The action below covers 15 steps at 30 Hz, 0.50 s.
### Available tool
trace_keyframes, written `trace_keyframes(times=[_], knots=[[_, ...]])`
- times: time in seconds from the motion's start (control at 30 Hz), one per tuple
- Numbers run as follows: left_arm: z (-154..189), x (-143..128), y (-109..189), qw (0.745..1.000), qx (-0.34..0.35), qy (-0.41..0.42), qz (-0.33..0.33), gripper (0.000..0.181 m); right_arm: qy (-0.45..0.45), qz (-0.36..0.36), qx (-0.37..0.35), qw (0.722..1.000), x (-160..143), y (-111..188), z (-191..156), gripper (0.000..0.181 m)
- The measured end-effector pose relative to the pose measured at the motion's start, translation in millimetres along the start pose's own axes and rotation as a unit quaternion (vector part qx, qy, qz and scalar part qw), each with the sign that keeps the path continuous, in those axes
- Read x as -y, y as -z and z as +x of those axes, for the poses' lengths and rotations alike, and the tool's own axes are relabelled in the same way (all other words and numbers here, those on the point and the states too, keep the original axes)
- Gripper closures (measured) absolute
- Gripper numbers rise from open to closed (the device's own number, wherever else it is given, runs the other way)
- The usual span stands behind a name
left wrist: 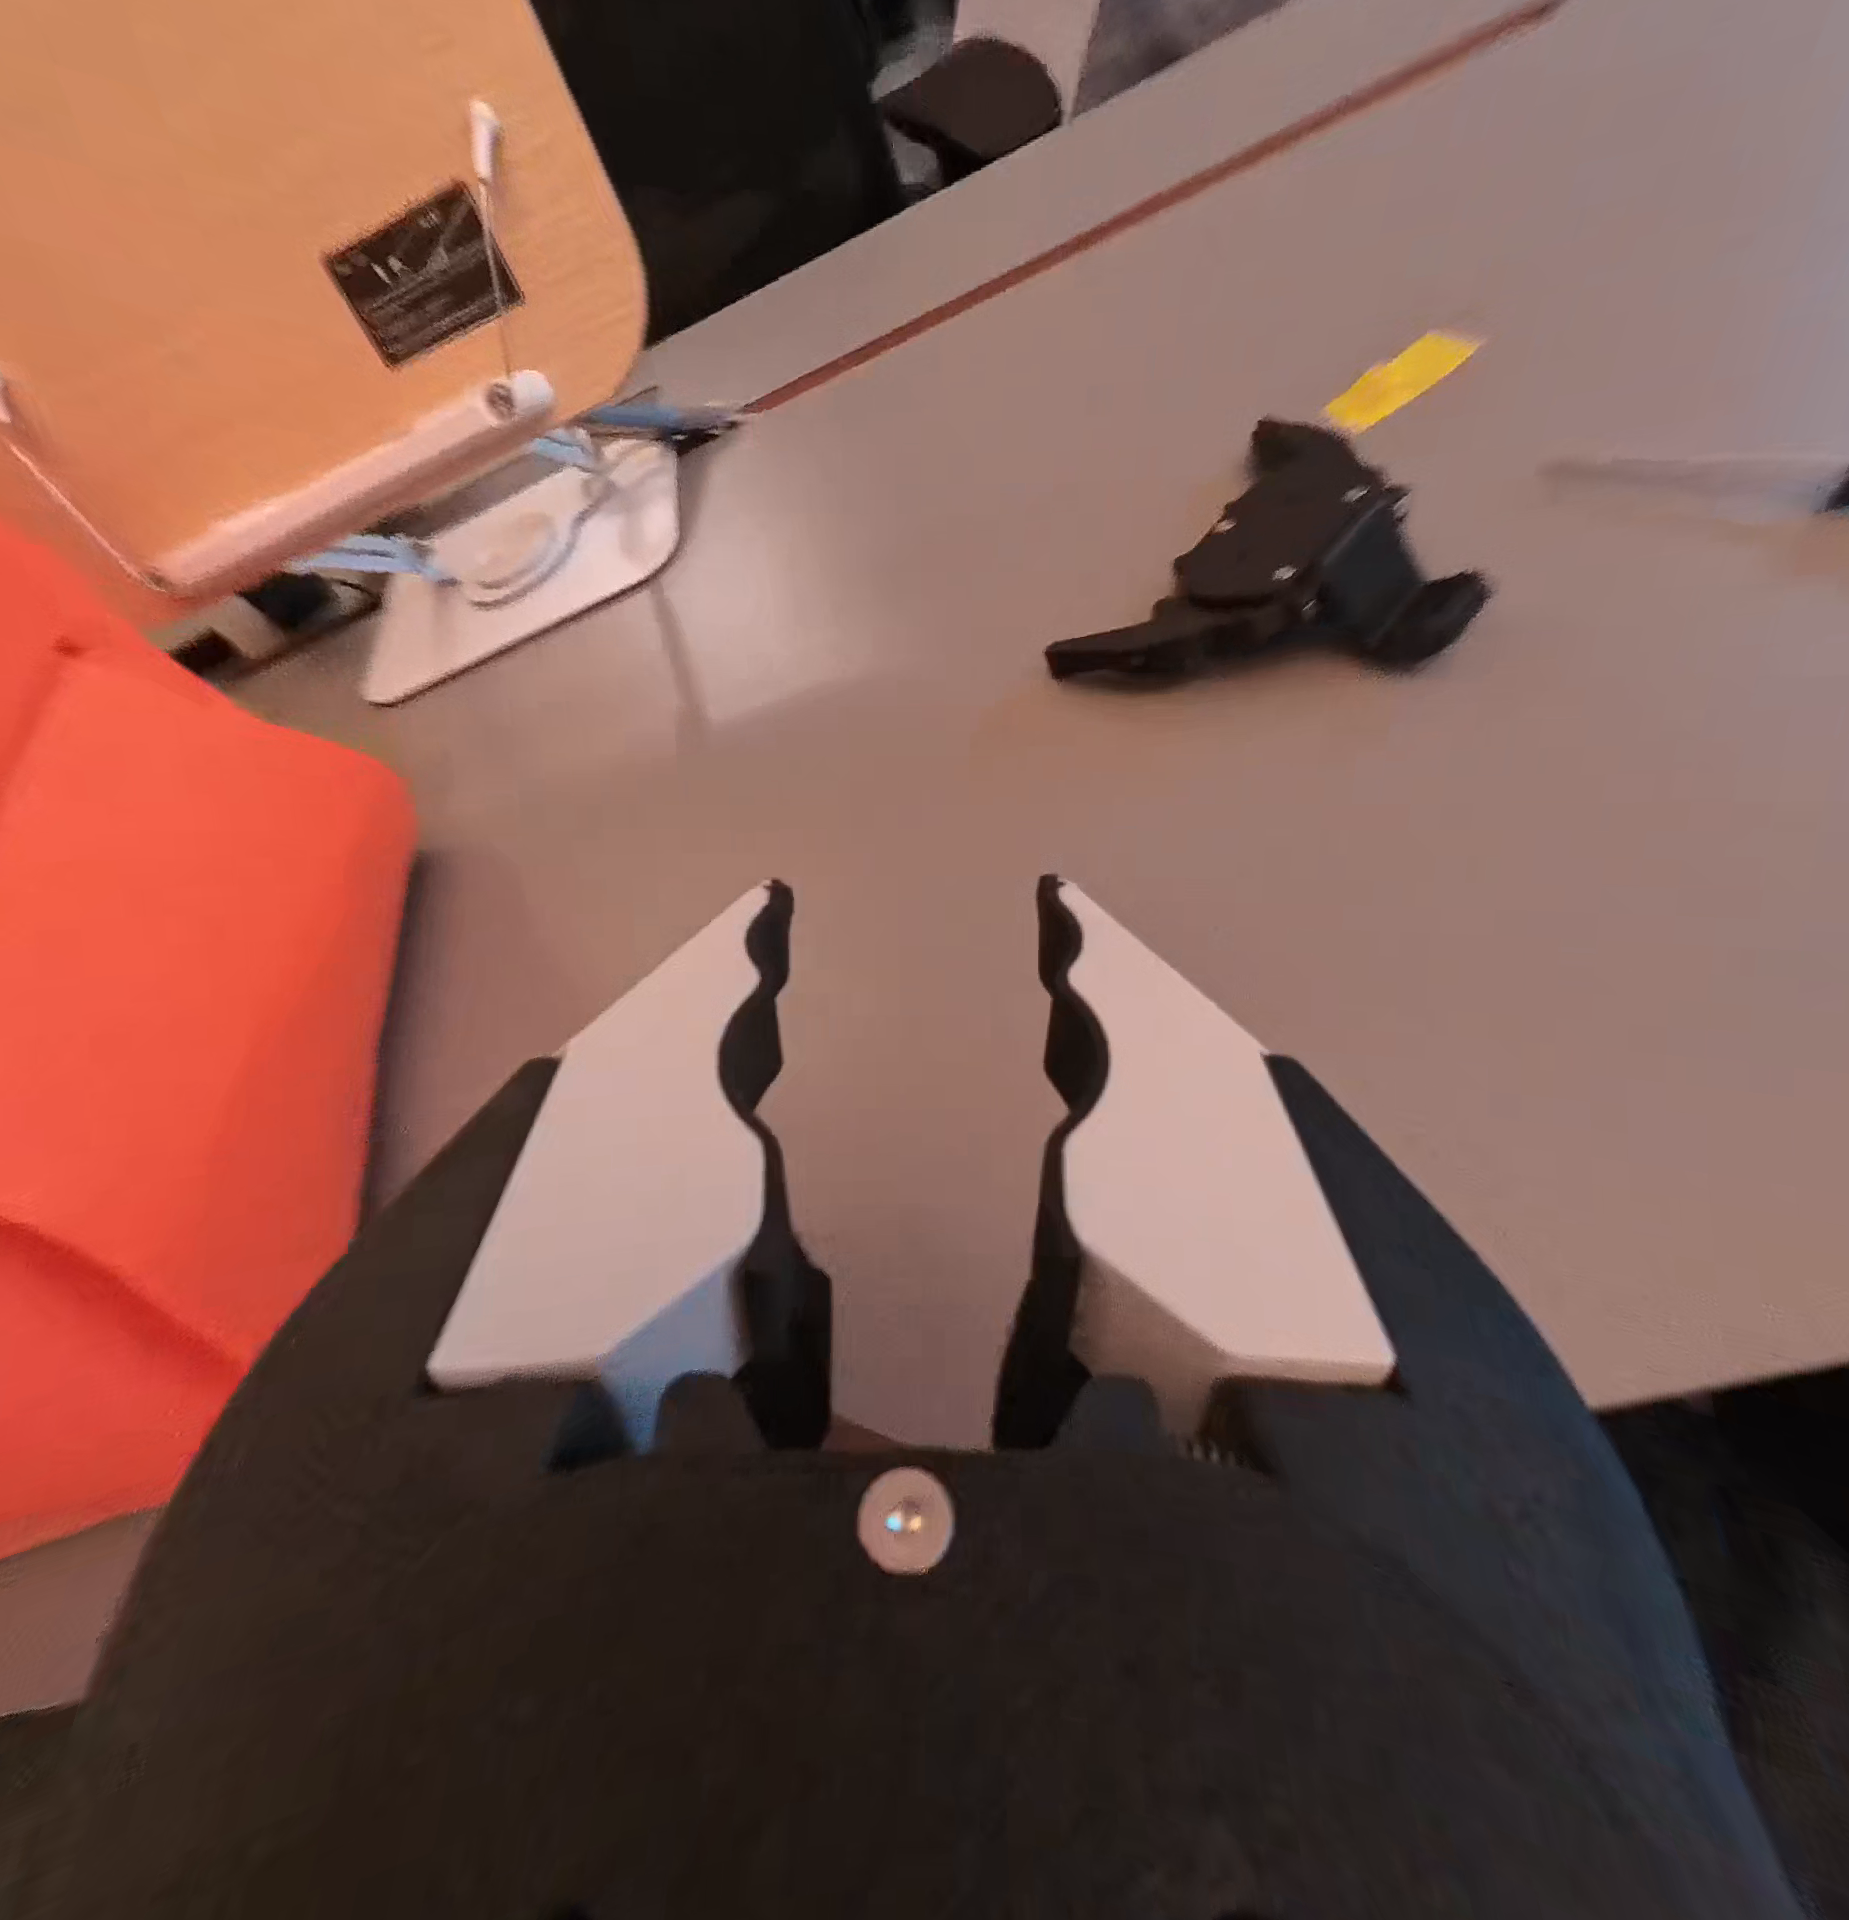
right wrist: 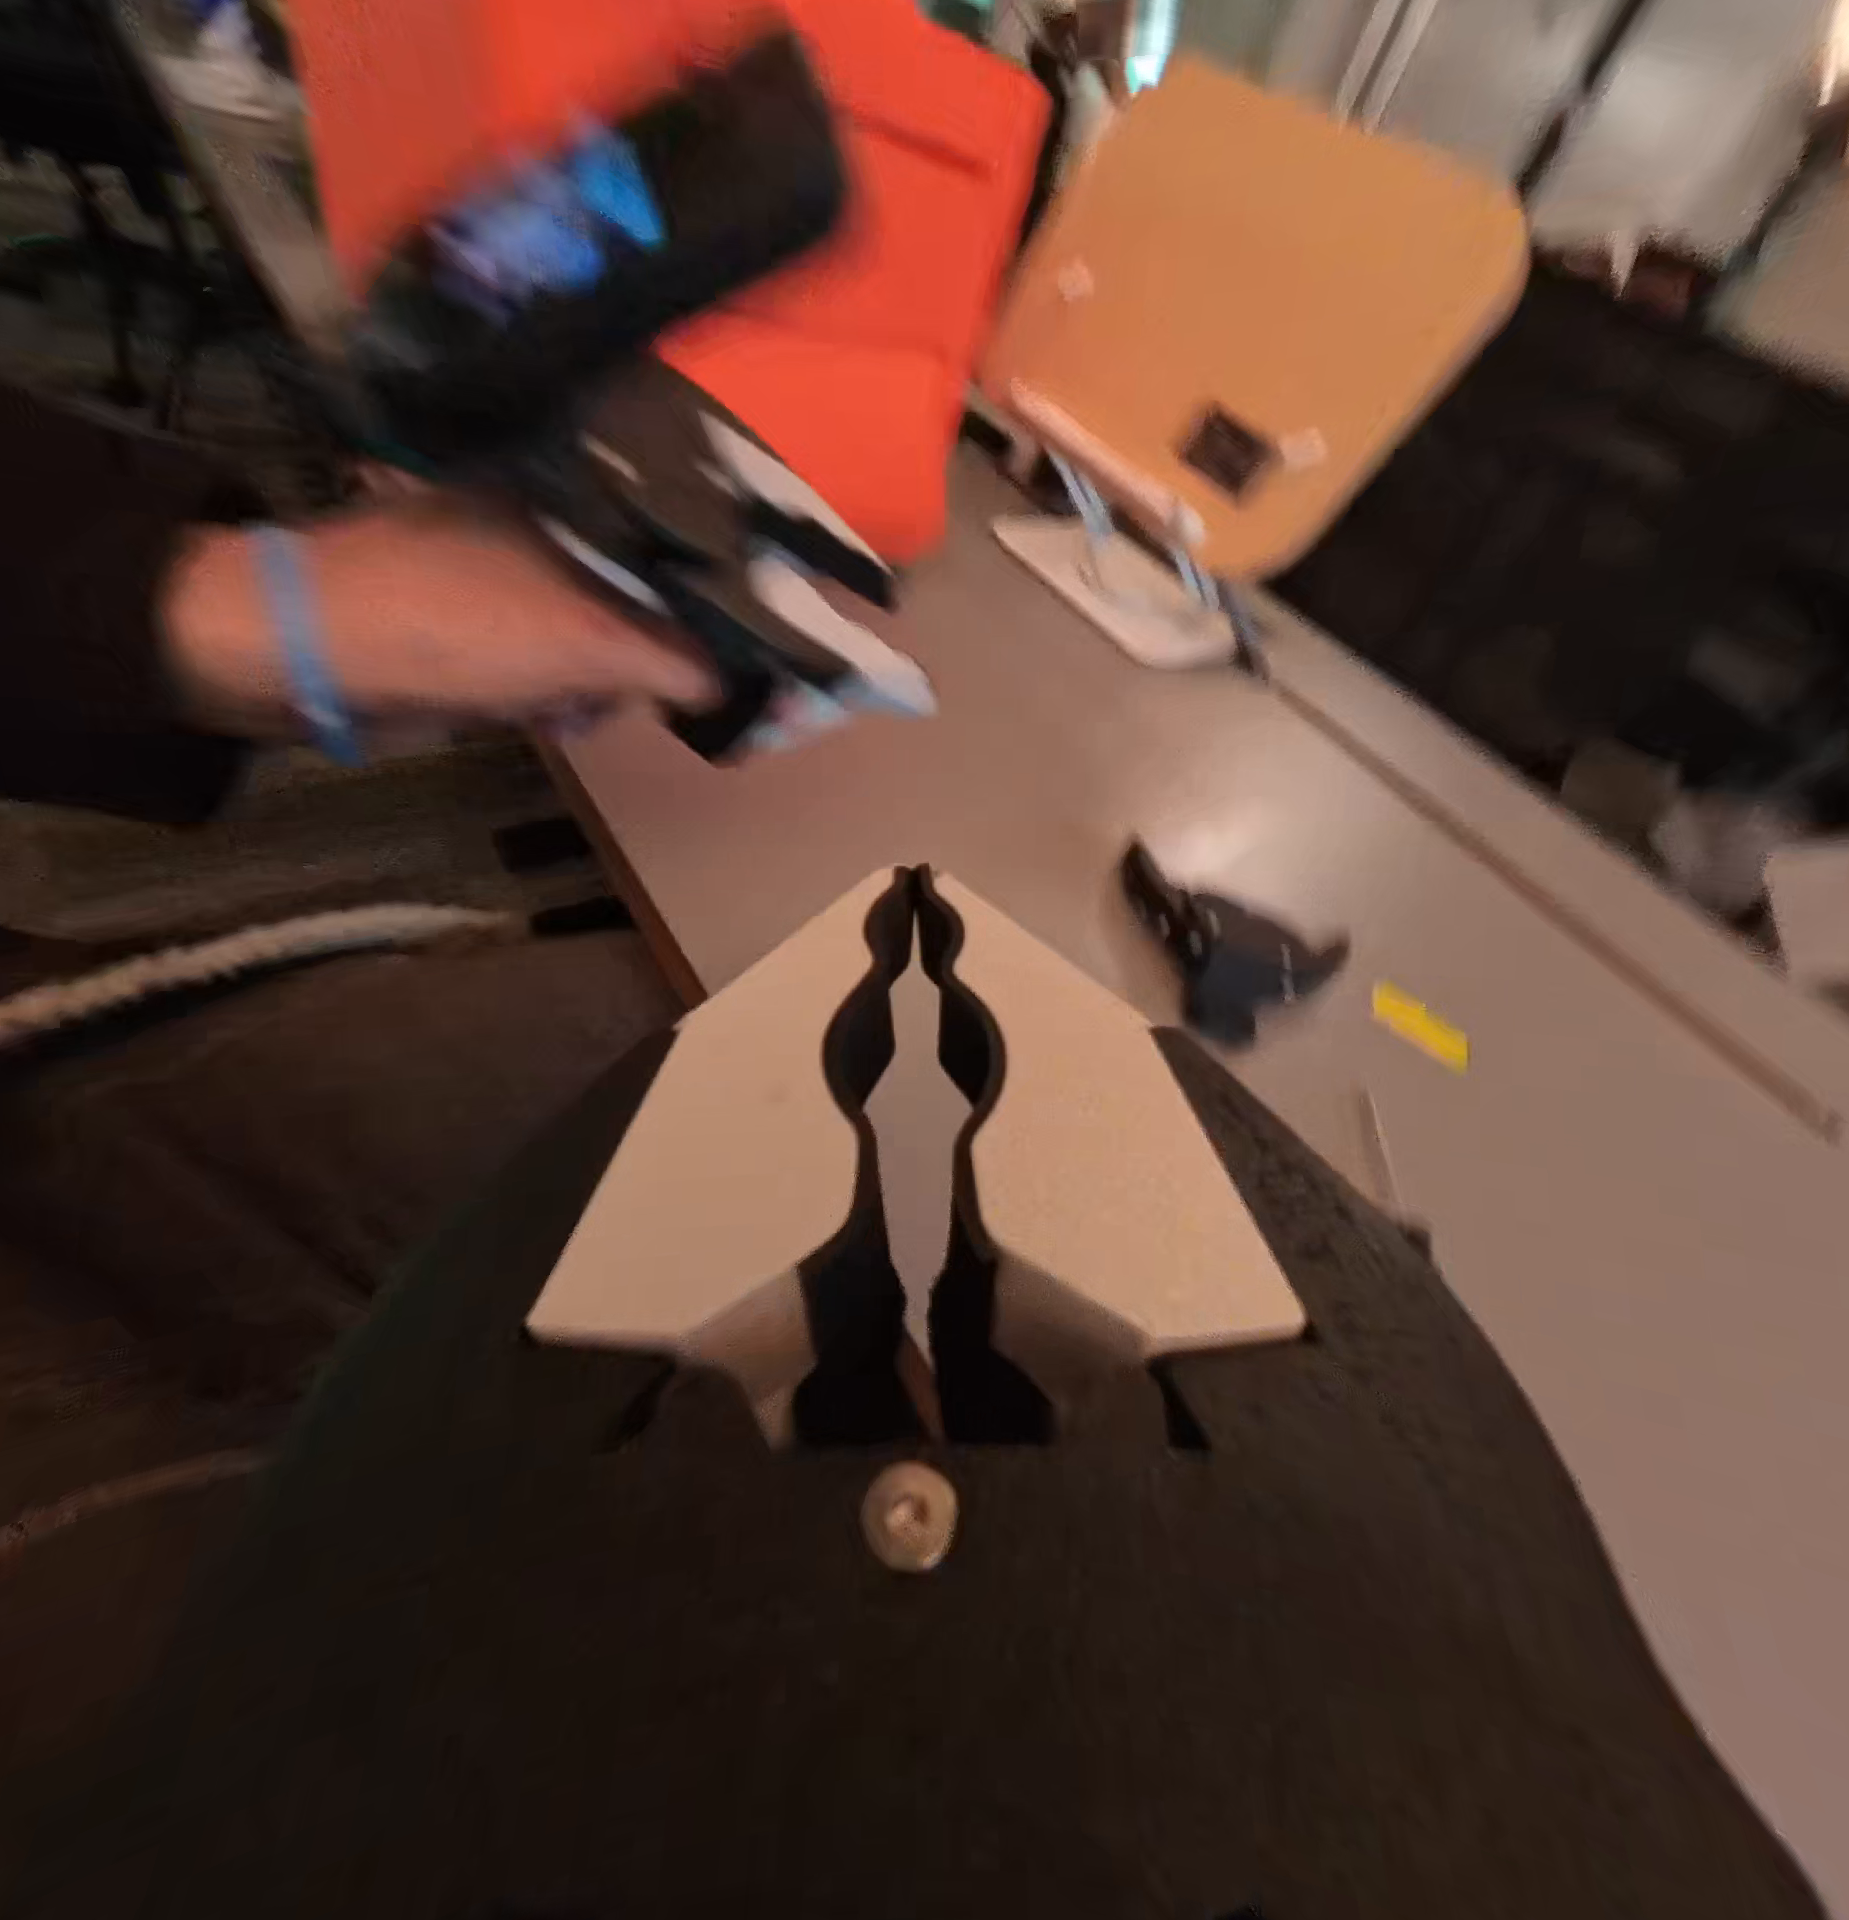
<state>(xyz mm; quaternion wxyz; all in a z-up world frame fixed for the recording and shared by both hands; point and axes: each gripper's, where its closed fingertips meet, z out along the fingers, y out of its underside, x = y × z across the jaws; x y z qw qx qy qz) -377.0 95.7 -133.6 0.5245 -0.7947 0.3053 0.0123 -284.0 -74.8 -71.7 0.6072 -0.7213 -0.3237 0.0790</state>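
My left gripper (left wrist: 909,888) is open and empty above the grey table (left wrist: 1003,769), near its front edge. A black plastic part (left wrist: 1273,571) lies on the table ahead and to the right of it. My right gripper (right wrist: 918,875) is shut and empty, over the table's front left edge. The same black part (right wrist: 1226,956) lies just right of its tips. The left gripper also shows in the right wrist view (right wrist: 847,634), blurred, held by a hand (right wrist: 432,634) with a blue wristband.
An orange fabric bag (left wrist: 151,956) stands at the left, also seen in the right wrist view (right wrist: 847,312). A tan wooden board on a white stand (left wrist: 276,260) stands behind it. A yellow tape strip (left wrist: 1403,379) lies beyond the black part. Dark furniture lies past the table's far edge. About 20 centimeters separates my left fingertips from my right.
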Motion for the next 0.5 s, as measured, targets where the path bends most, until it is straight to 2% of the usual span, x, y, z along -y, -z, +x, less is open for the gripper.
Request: trace_keyframes(times=[0.1, 0.23, 0.5], knots=[[3.3, -3.0, -6.3, 0.996, 0.045, -0.077, -0.015, 0.135, 0.051, 0.053, -0.007, 0.997, 48.1, -14.7, -52.7, 0.181], [5.8, -13.4, -11.3, 0.992, 0.053, -0.11, -0.041, 0.138, 0.034, 0.045, 0.032, 0.998, 57.7, -39.1, -88.5, 0.181], [22.4, -0.8, -8.8, 0.98, 0.075, -0.182, -0.016, 0.138, 0.078, 0.029, 0.0, 0.997, 54.9, -50.2, -90.3, 0.181]])
